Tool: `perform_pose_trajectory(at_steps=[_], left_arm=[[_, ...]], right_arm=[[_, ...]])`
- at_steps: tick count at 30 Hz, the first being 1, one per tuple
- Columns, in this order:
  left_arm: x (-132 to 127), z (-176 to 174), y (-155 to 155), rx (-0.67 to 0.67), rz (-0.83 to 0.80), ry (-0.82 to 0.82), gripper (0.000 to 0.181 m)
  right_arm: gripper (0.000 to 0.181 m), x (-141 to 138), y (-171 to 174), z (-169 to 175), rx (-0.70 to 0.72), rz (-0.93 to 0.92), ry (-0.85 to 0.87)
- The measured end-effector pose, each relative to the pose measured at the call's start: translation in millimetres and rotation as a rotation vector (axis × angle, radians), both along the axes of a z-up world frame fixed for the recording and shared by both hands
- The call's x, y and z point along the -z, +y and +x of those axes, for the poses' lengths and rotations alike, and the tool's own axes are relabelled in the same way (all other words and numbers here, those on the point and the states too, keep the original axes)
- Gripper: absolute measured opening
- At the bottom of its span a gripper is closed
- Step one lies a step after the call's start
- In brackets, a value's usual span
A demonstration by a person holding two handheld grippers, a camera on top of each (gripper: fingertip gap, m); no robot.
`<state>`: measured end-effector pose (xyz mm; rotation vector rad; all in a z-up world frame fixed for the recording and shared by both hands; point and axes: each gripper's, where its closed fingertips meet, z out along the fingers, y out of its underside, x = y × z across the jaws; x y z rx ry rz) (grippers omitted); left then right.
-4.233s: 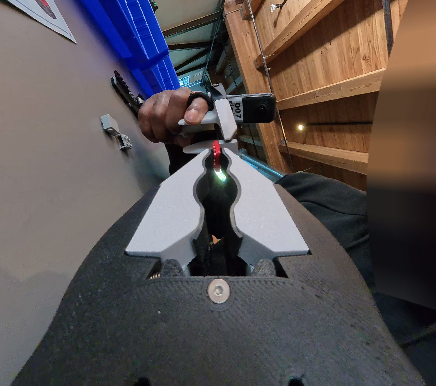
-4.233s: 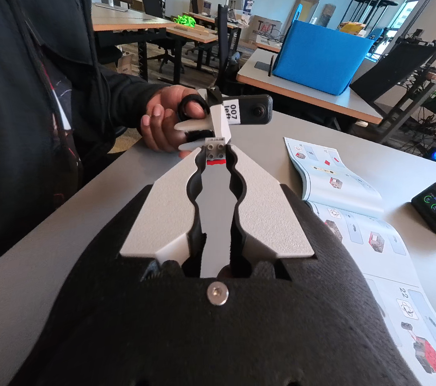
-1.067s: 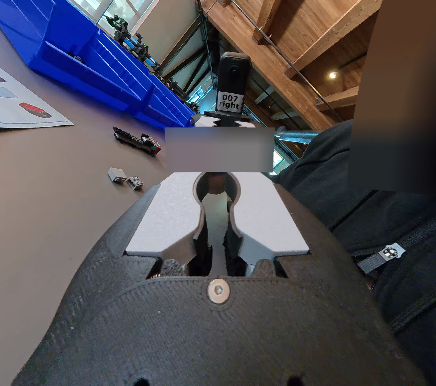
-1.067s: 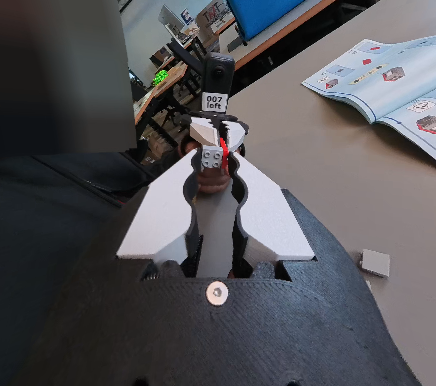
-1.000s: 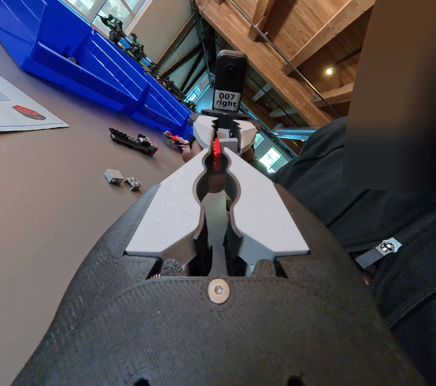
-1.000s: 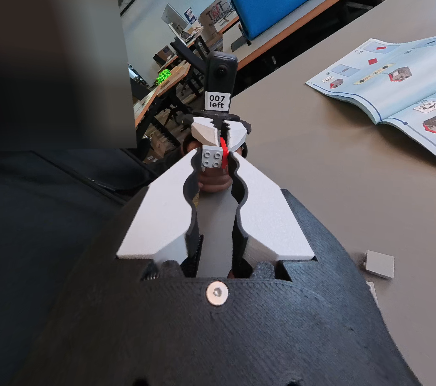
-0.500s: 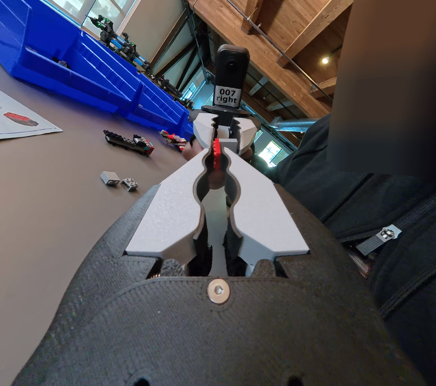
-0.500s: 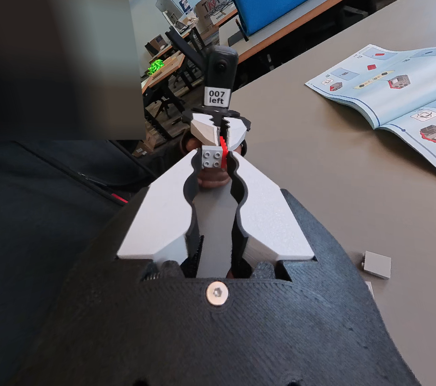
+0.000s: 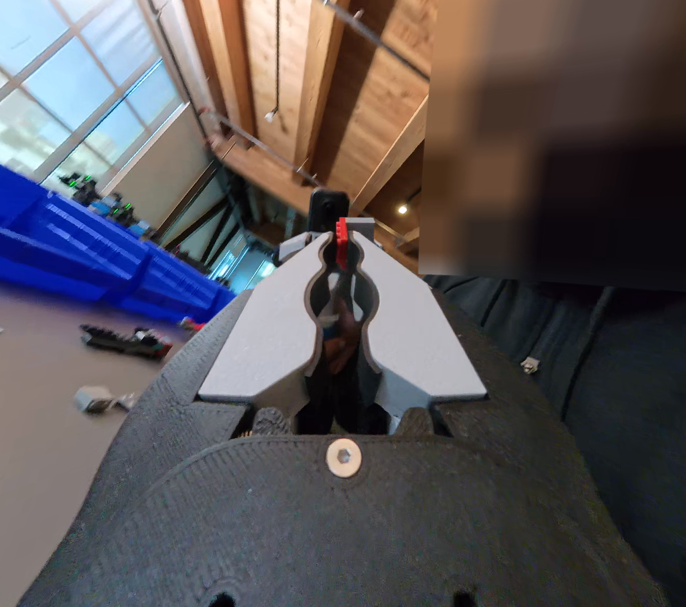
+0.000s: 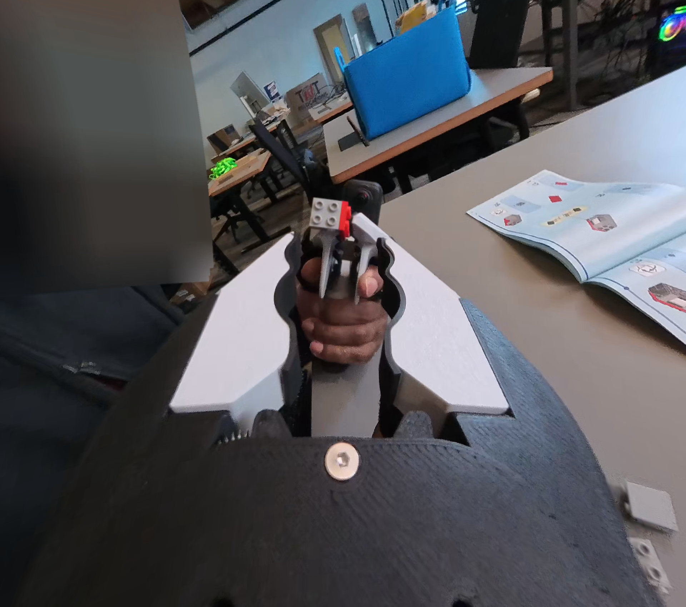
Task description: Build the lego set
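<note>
Left gripper [image 9: 343,242] is pinching a thin red plate [image 9: 341,243] stuck sideways on a grey four-stud brick [image 10: 326,214], right gripper [image 10: 336,243] spread wide.

Two two-finger grippers with grey fingers were in view, the left gripper [image 9: 343,243] and the right gripper [image 10: 336,243]. One small red plate [image 9: 341,243] and one grey studded brick [image 10: 326,214] sat joined together. Two loose grey pieces [image 10: 650,511] lay near the table's [image 10: 519,310] near edge, and one long dark assembly [image 9: 124,341] lay by the row of blue bins [image 9: 74,247]. One open instruction booklet [image 10: 594,229] lay on the table.
</note>
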<state>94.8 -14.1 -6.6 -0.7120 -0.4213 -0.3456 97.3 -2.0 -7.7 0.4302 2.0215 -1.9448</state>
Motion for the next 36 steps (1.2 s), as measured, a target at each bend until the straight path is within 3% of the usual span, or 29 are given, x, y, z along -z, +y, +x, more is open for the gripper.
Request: perform_pose_trajectory(at_steps=[6, 13, 24, 36], left_arm=[[-10.5, 4.4, -11.5, -0.003, 0.121, 0.028, 0.004], [-19.7, 10.0, -23.0, 0.019, 0.259, 0.051, 0.005], [-20.1, 11.3, -22.8, 0.003, 0.244, 0.068, 0.004], [-18.2, 7.5, -15.3, -0.103, 0.135, 0.091, 0.005]], right_arm=[[0.04, -16.3, -16.4, 3.0, 0.127, -0.056, 0.028], [0.036, -29.5, -36.6, 13.2, 0.176, -0.094, 0.062], [0.026, -31.5, -44.2, 7.0, 0.236, -0.082, 0.098], [0.02, -27.0, -34.0, 5.1, 0.247, -0.111, 0.112]])
